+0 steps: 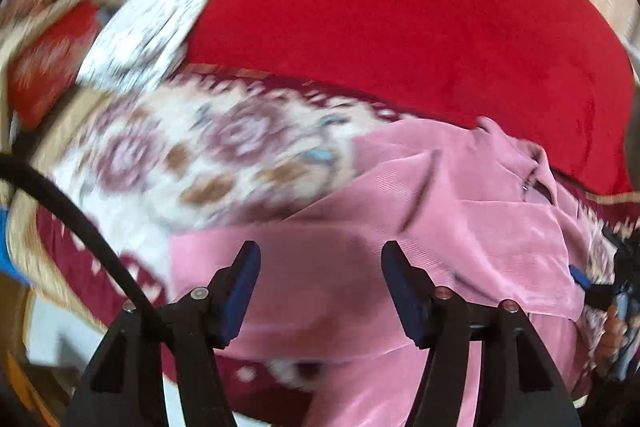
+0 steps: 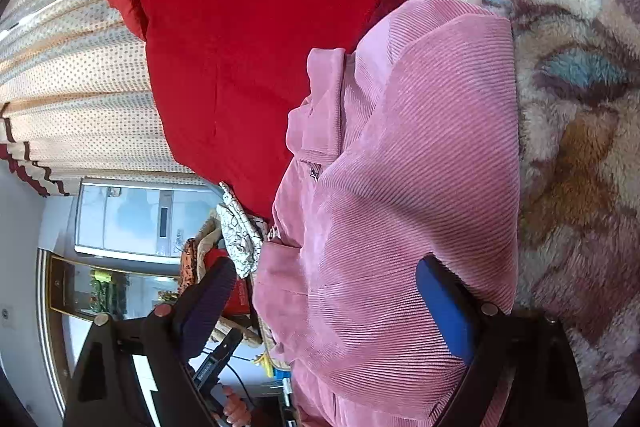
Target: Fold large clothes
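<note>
Pink ribbed garment (image 2: pixel 400 155) (red blanket (image 2: pixel 248 27) beside)

Pink corduroy garment (image 1: pixel 460 211) beneath parted, empty fingers (image 1: pixel 244 291)

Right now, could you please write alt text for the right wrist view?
A pink ribbed corduroy garment lies folded on a fluffy floral rug, between the open right tongs. A red blanket lies beyond it.

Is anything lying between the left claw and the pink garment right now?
Nothing visible does. The left claw hangs open directly over the pink garment, with only bare pink cloth showing between its fingers. The red blanket lies beyond the garment, not over it.
</note>
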A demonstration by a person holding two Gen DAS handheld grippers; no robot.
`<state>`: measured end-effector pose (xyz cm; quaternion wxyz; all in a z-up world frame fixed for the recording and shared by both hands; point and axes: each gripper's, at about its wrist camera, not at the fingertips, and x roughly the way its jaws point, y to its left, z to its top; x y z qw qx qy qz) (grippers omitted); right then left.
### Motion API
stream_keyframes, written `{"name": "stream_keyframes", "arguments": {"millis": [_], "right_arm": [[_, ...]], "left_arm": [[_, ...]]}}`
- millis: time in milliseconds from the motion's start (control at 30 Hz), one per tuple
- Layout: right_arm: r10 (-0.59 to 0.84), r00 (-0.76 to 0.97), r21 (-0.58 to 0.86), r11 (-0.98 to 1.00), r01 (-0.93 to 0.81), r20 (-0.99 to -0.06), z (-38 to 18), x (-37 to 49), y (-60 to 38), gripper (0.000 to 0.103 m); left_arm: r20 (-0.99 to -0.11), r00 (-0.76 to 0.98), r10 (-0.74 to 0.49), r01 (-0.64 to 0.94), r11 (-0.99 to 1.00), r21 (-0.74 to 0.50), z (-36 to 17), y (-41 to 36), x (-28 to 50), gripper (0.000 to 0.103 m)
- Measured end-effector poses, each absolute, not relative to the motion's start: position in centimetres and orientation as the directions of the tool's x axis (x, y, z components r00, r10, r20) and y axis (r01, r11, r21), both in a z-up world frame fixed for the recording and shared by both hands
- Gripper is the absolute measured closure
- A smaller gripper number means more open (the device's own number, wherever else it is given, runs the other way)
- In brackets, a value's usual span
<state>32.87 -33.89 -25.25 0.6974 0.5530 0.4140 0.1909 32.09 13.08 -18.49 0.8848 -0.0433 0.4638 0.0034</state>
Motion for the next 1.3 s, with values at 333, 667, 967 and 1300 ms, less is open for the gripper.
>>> {"name": "stream_keyframes", "arguments": {"millis": [333,667,967,1300], "right_arm": [[0.71,0.587,0.918,0.352,0.181,-0.388,-25.0,32.5,-33.7,0.01],[0.707,0.588,0.914,0.369,0.169,-0.394,-24.9,32.4,-33.6,0.009],[0.703,0.58,0.904,0.398,0.16,-0.412,-24.6,32.5,-33.4,0.01],[0.7,0.574,0.897,0.411,0.163,-0.425,-24.6,32.5,-33.3,0.01]], "left_arm": [[-0.836,0.501,-0.224,-0.302,0.86,-0.411,-24.6,21.4,27.4,0.035],[-0.731,0.572,-0.373,-0.424,0.628,-0.652,-28.2,21.6,26.5,0.031],[-0.691,0.654,-0.31,-0.485,0.529,-0.696,-28.8,22.1,28.1,0.094],[-0.62,0.764,-0.176,-0.311,0.742,-0.594,-17.6,22.4,30.7,0.098]]}}
